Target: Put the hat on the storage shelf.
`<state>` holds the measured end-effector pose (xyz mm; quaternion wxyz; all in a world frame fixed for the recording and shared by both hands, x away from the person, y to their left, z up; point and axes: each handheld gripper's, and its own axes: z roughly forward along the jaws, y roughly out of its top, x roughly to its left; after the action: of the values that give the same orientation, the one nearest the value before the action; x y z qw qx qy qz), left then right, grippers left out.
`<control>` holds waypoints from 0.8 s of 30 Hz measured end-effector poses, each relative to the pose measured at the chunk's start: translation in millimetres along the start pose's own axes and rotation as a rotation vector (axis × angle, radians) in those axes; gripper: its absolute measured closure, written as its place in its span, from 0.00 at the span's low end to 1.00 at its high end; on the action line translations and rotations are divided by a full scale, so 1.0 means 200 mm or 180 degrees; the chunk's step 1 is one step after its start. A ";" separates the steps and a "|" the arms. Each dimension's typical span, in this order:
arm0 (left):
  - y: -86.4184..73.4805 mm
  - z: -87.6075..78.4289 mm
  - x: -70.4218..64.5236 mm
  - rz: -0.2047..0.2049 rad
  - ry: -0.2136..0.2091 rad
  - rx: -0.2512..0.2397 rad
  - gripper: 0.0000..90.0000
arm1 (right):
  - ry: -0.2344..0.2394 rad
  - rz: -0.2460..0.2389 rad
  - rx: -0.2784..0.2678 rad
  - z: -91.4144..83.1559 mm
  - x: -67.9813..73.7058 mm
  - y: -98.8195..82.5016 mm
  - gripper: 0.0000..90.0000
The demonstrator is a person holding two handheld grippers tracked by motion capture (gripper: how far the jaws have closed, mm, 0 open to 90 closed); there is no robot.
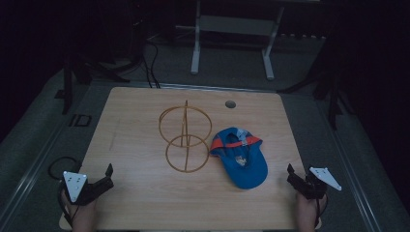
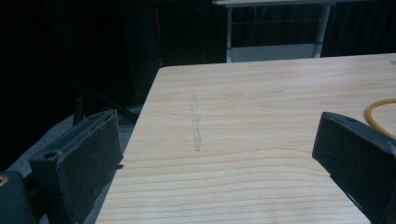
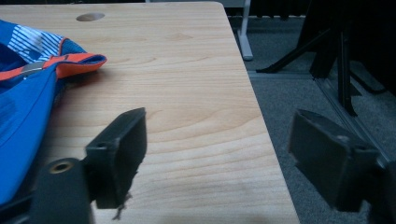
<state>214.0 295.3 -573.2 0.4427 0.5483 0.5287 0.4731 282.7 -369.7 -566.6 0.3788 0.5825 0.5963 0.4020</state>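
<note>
A person sits at a pale wooden table [image 1: 145, 203] with a two-jaw gripper in each hand, both resting near the near corners. The left gripper [image 1: 107, 175] lies at the near left corner, its jaws spread apart with nothing between them; in the left gripper view [image 2: 219, 154] only bare wood grain and a faint grey smear lie between its jaws. The right gripper [image 1: 291, 175] sits at the near right edge, its jaws likewise released and holding nothing; in the right gripper view [image 3: 217, 154] one jaw hangs over the tabletop and the other out past the table's edge, above the grey floor.

The blue cap [image 1: 244, 164] lies upside down on the table, right of centre and well apart from both grippers, nearer the right one. Its orange-edged opening and a striped lining face up, and its brim points towards the person. In the right gripper view the cap [image 3: 23, 107] shows at the left edge.

Just left of the cap stands a yellow wire stand [image 1: 186, 140], two hoops on an upright rod; whether the cap touches its lower hoop is hard to tell in the dim light. A small round hole [image 1: 230, 104] sits in the far part of the tabletop
</note>
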 end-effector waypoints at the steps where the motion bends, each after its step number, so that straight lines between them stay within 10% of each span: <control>1: 0.00 0.00 0.00 0.0001 0.0008 0.0007 0.02 | 0.0000 0.0000 0.0000 0.00 0.00 0.00 0.23; 10: 0.00 0.01 -0.01 0.0032 -0.0064 -0.0008 0.02 | 0.0141 -0.0161 0.0018 -0.01 0.03 0.01 0.19; 24: 0.02 0.01 -0.05 0.0045 -0.0434 -0.0037 0.02 | 0.0577 -0.0098 0.0019 0.01 0.02 0.27 0.19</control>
<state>215.8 284.6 -570.6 0.4775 0.5805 0.4906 0.4408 305.1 -366.2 -518.3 0.3276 0.5356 0.6382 0.4454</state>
